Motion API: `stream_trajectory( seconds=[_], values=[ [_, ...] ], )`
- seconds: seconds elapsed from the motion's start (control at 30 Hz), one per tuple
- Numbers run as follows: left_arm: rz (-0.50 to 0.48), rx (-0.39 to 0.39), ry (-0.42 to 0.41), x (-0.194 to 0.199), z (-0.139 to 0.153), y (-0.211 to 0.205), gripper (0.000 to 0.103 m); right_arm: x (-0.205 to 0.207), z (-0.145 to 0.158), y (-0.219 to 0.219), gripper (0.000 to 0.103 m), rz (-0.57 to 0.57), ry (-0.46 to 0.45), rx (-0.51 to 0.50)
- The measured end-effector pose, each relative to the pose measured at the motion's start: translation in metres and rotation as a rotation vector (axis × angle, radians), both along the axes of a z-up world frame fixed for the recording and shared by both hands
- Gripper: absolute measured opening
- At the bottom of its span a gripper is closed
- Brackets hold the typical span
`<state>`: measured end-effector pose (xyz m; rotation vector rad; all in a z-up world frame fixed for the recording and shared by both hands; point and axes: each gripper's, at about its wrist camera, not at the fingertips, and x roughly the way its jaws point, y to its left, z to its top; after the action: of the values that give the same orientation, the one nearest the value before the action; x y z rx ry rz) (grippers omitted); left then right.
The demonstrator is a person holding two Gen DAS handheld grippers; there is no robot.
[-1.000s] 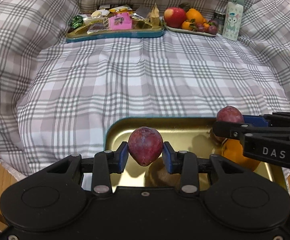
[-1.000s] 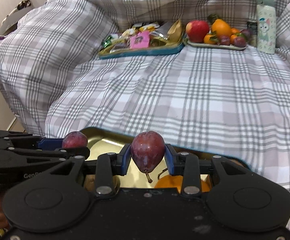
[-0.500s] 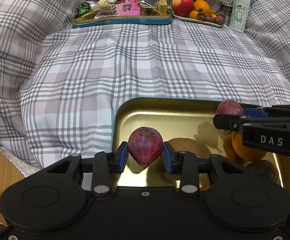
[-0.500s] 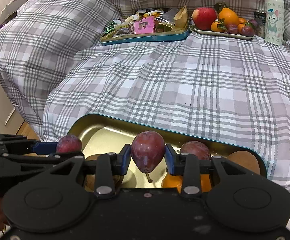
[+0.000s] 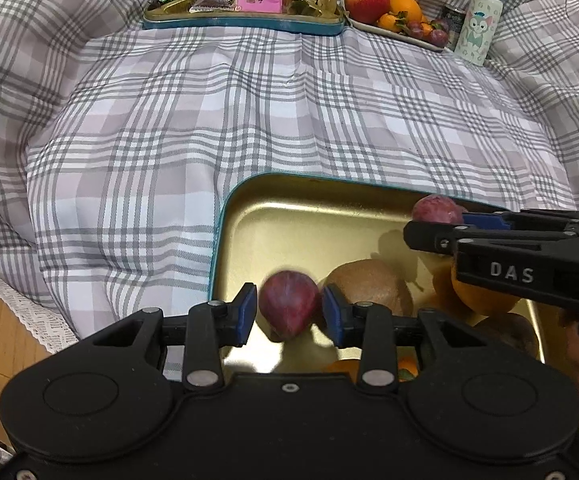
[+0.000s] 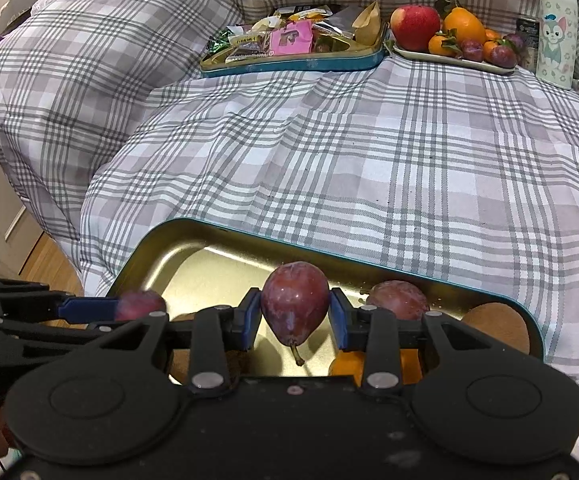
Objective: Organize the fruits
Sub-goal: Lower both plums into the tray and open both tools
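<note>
My left gripper (image 5: 289, 310) stands over the near gold tray (image 5: 309, 204). A red plum (image 5: 287, 304) sits blurred between its fingers, which look slightly parted from it. My right gripper (image 6: 294, 314) is shut on a red pear-shaped plum (image 6: 294, 300) with its stem down, above the same tray (image 6: 193, 236). In the tray lie a kiwi (image 5: 369, 286), an orange (image 5: 485, 300) and another plum (image 6: 397, 300). The right gripper also shows in the left wrist view (image 5: 437, 220), and the left gripper in the right wrist view (image 6: 137, 306).
On the plaid bedspread (image 5: 249, 100), a far tray of snacks (image 6: 289, 46) and a plate of fruit (image 6: 453, 40) with an apple, oranges and plums. A cartoon bottle (image 6: 555, 32) stands at far right. Bed edge and wooden floor (image 6: 45, 264) lie left.
Both grippers have tilted down and lowered over the gold tray. The left gripper's fingers have parted a little and its plum is blurred, slipping down. The right still holds its plum.
</note>
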<state>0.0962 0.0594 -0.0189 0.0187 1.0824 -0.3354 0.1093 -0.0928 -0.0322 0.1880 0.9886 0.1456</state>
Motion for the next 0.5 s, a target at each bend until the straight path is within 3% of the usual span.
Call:
stream_trajectory(
  seconds=[0.5],
  values=[
    [0.037, -0.011, -0.015, 0.0021, 0.0027, 0.0002, 0.045, 0.0089, -0.0058, 0.0019, 0.038, -0.004, 0.038, -0.008]
  ],
)
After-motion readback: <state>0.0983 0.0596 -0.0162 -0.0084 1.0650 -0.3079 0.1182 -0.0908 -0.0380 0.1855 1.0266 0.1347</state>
